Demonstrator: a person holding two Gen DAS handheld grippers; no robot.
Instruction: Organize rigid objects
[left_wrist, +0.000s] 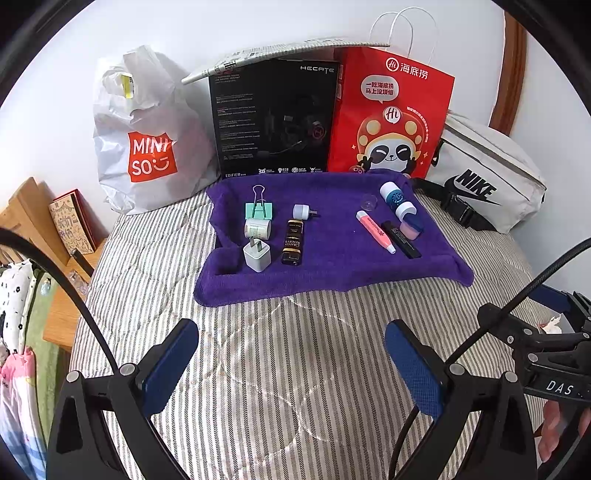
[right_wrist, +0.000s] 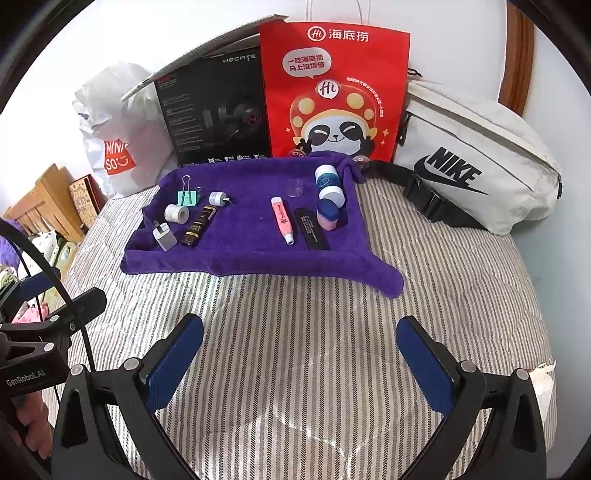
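A purple towel (left_wrist: 332, 266) (right_wrist: 240, 254) lies on the striped bed. On its left are a green binder clip (left_wrist: 259, 210), a white roll (left_wrist: 257, 229), a white charger (left_wrist: 257, 255), a round plug (left_wrist: 303, 213) and a dark gold-lettered tube (left_wrist: 292, 242). On its right are a pink pen (left_wrist: 375, 231) (right_wrist: 283, 220), a black stick (left_wrist: 400, 239), a clear cap (left_wrist: 369, 202), a blue-and-white bottle (left_wrist: 396, 199) and a blue-pink case (left_wrist: 412, 228). My left gripper (left_wrist: 291, 363) and right gripper (right_wrist: 300, 363) are open and empty, hovering over the bed in front of the towel.
Behind the towel stand a white Miniso bag (left_wrist: 147, 133), a black Hecate box (left_wrist: 273, 118) and a red paper bag (left_wrist: 391, 110). A white Nike pouch (left_wrist: 484, 177) lies at the right. A wooden bedside shelf (left_wrist: 37, 221) is at the left.
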